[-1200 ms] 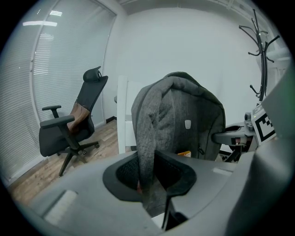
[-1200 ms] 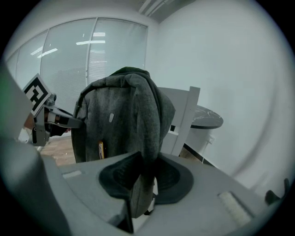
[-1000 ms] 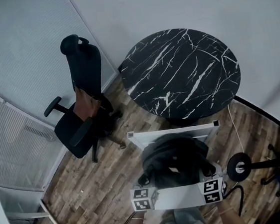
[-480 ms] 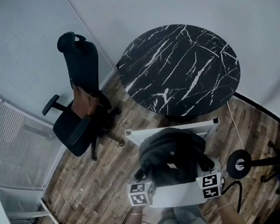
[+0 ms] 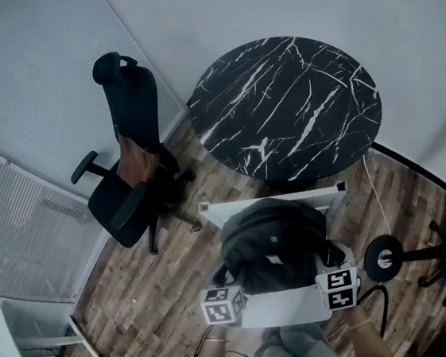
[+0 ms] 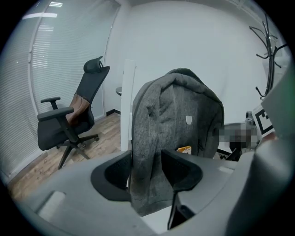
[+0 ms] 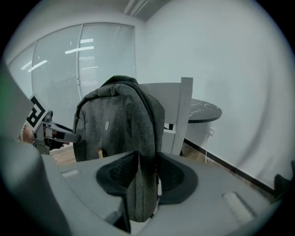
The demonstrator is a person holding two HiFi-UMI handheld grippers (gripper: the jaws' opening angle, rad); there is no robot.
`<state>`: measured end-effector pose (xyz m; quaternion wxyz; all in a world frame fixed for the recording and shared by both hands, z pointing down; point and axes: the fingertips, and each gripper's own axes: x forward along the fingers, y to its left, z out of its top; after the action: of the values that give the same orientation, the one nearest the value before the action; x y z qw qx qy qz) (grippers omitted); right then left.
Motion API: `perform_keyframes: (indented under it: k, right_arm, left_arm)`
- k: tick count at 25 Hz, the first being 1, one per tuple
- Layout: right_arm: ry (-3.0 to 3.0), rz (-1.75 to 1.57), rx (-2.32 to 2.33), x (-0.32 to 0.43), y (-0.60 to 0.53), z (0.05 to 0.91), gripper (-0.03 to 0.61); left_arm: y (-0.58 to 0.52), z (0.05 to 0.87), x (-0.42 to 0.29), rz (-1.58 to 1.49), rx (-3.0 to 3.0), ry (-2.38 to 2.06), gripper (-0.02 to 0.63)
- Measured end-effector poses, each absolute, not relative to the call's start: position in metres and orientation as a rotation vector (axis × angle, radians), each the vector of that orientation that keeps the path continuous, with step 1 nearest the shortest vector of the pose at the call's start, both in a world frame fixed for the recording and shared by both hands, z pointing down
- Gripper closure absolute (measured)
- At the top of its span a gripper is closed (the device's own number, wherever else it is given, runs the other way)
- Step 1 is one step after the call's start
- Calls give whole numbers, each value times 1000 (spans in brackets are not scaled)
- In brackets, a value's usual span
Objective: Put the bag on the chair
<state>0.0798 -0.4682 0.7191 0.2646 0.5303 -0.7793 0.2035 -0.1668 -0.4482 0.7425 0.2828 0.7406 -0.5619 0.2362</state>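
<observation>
The round marbled desk (image 5: 287,106) and the black office chair (image 5: 129,196) stand well apart from the work and play no part in it. The white chair (image 5: 274,202) stands directly in front of the person, its backrest toward the desk. The grey bag (image 5: 274,244) sits upright on the seat and leans against the backrest, which keeps it from tipping; the placement appears complete. The left gripper (image 6: 146,177) and the right gripper (image 7: 147,177) flank the bag low down, one per side, a hold that keeps a soft load level during set-down. The fingers (image 6: 184,171) of both grippers have just been opening and stand apart; a fold of bag fabric hangs between each pair, unclamped. Judged next step: draw both grippers straight back so the fabric slips free without dragging the bag.
</observation>
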Motion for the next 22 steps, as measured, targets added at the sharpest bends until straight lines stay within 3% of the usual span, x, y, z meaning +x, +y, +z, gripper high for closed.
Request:
perform_keyframes:
  k: [12, 22]
  right_arm:
    - [-2105, 526, 1533, 87, -446, 693, 445]
    - [-2130, 489, 1578, 82, -407, 655, 459]
  left_arm:
    - [-419, 704, -182, 586, 1983, -1582, 414]
    - [-382, 665, -187, 565, 2046, -1651, 522]
